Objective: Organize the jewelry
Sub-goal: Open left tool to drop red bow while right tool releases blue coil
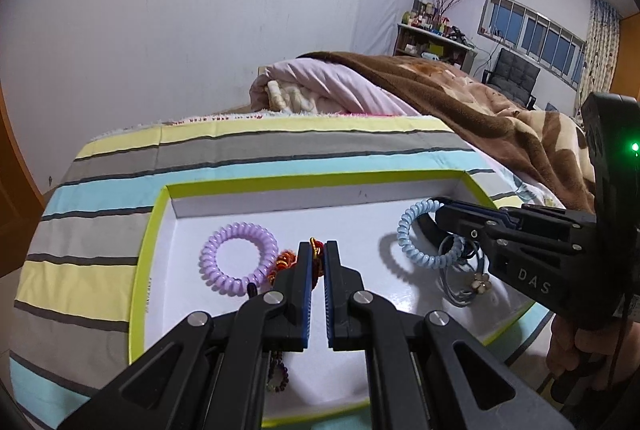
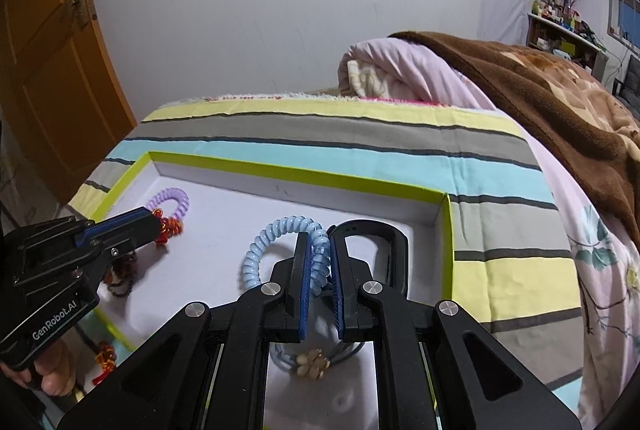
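Note:
A shallow white tray with a lime-green rim [image 1: 320,180] [image 2: 296,172] lies on a striped bedspread. My left gripper [image 1: 318,250] is shut on a red and gold bracelet [image 1: 316,262], beside a purple coil hair tie [image 1: 239,259] [image 2: 170,200]; the bracelet also shows in the right wrist view [image 2: 168,228]. My right gripper [image 2: 320,242] is shut on a light blue coil hair tie [image 2: 280,230] [image 1: 416,234] and holds it tilted up off the tray floor. A blue-grey band with a flower charm [image 1: 478,284] [image 2: 312,366] lies under the right gripper.
A black band [image 2: 380,234] lies in the tray's far right corner. A dark beaded bracelet [image 1: 278,374] [image 2: 120,278] lies under the left gripper. A brown blanket [image 1: 480,98] and pink quilt [image 2: 400,70] are piled behind. A red trinket [image 2: 104,354] sits outside the tray's near left edge.

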{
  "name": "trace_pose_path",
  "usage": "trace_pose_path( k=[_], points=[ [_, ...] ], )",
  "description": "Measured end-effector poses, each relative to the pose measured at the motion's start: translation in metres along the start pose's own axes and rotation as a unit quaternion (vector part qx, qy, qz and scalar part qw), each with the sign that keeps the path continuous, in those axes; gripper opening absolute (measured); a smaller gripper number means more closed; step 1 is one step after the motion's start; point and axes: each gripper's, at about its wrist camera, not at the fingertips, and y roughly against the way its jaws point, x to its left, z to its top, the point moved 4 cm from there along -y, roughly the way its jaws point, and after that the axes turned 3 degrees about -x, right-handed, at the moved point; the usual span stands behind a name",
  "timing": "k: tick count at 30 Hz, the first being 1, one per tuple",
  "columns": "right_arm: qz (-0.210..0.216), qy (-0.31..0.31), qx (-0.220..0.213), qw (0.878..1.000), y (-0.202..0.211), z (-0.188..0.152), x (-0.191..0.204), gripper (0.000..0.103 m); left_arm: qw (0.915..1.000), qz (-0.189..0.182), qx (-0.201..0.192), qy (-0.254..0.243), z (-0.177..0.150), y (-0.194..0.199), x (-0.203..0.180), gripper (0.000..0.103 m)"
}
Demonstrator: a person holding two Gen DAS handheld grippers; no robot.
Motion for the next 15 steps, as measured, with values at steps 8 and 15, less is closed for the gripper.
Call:
trace_pose_path(
  k=[8,15],
  points=[
    [0.007,0.0,0.009,1.0,-0.004,-0.002,-0.001,0.013,0.9999,-0.005,0.009,-0.007,-0.003,-0.002,-0.001,0.007],
    [0.006,-0.003,-0.006,1.0,0.012,-0.002,-0.001,0.016,0.9999,-0.008,0.006,0.005,-0.002,0.011,0.002,0.025]
  ],
)
